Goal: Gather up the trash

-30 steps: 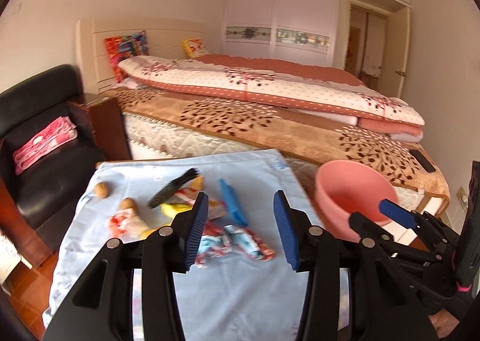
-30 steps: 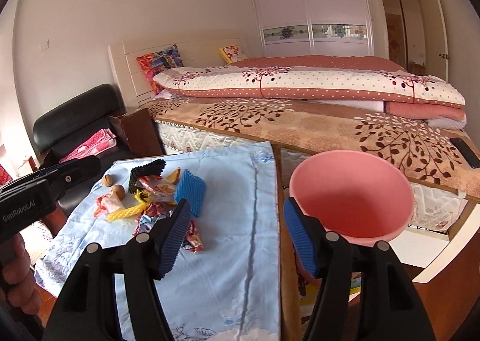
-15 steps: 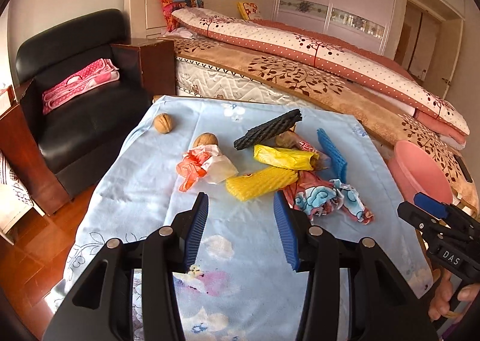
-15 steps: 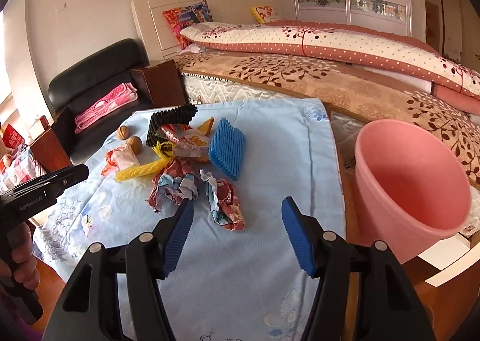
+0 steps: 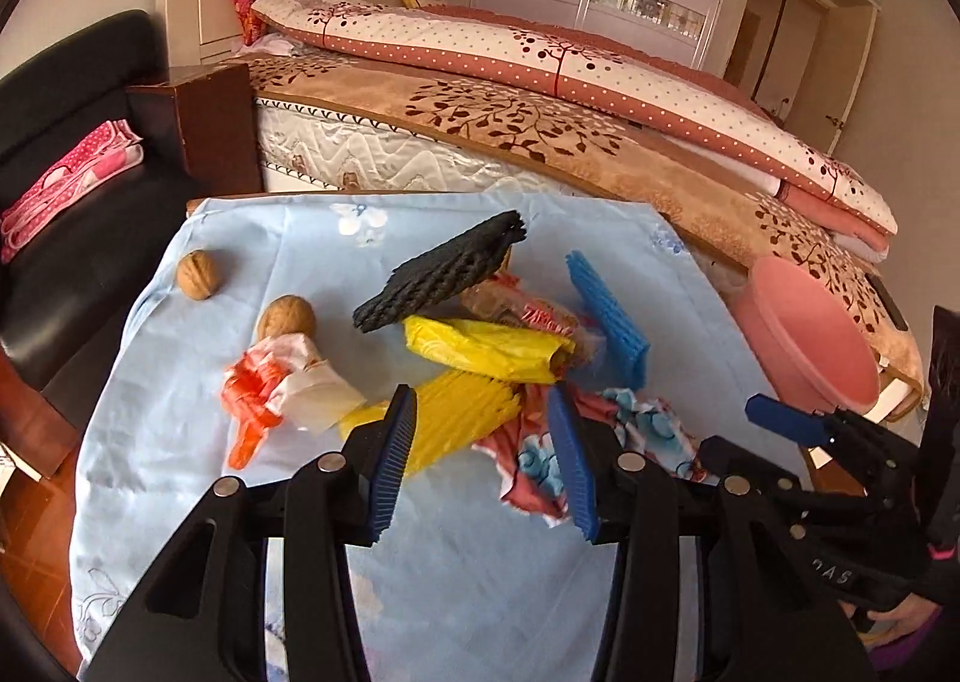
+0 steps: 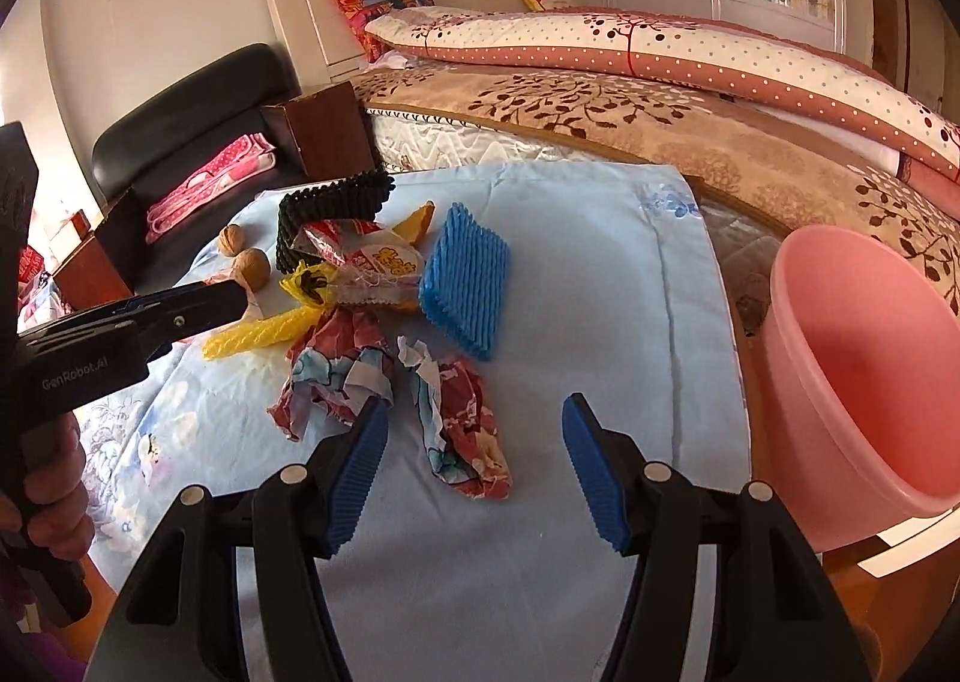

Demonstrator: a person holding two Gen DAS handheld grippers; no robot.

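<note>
The trash sits in a loose heap on your pale blue cloth (image 6: 576,286): a blue foam net (image 6: 465,286) tilted on edge, a black foam net (image 5: 441,277) propped over the heap at its 12 o'clock side, a yellow foam net (image 5: 462,424), a crinkled yellow bag (image 5: 486,349), a red-and-white snack wrapper (image 6: 366,259), an orange-and-white wrapper (image 5: 282,394) and two crumpled floral papers (image 6: 462,430). Two walnuts (image 5: 198,274) lie at the heap's 10 o'clock. The pink bin (image 6: 870,370) stands off the cloth at 3 o'clock.

Your left gripper (image 5: 483,454) has its jaws apart, straddling the yellow foam net without pressing it. Your right gripper (image 6: 474,466) is also spread, with one floral paper lying between the jaws, untouched.

Since a second ago both grippers have dropped and tipped toward the heap, which now looms much closer.
</note>
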